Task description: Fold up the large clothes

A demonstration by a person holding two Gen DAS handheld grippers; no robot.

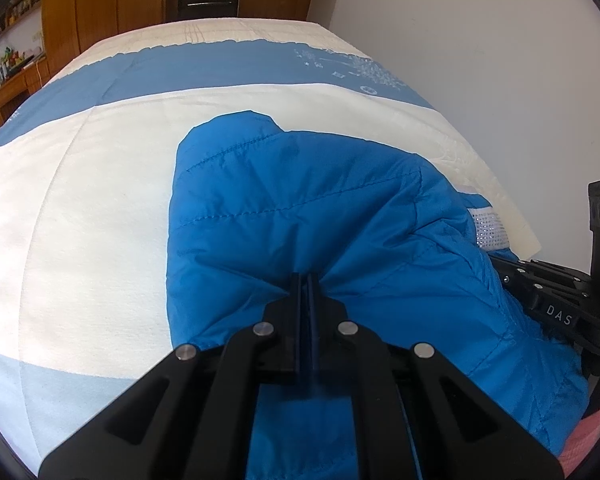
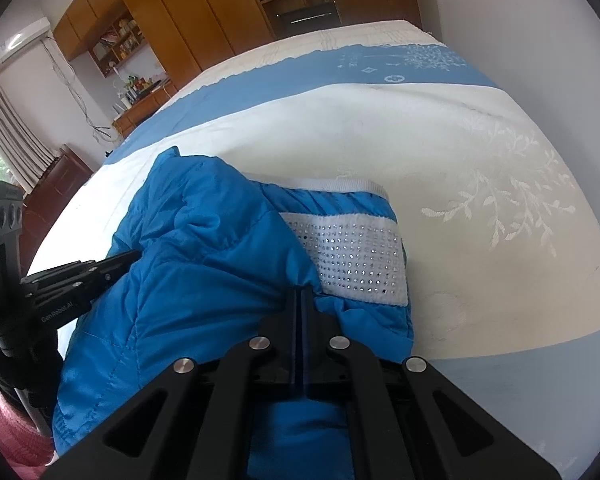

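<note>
Blue quilted jacket (image 1: 300, 208) lies bunched on the bed (image 1: 80, 200), over its white and blue cover. Left gripper (image 1: 309, 280) is clamped narrow on a pinch of jacket fabric. Right gripper (image 2: 300, 294) is likewise closed on the fabric, just beside a white rhinestone-studded band (image 2: 352, 260). Wooden wardrobe (image 2: 188, 12) stands beyond the bed's far end.
</note>
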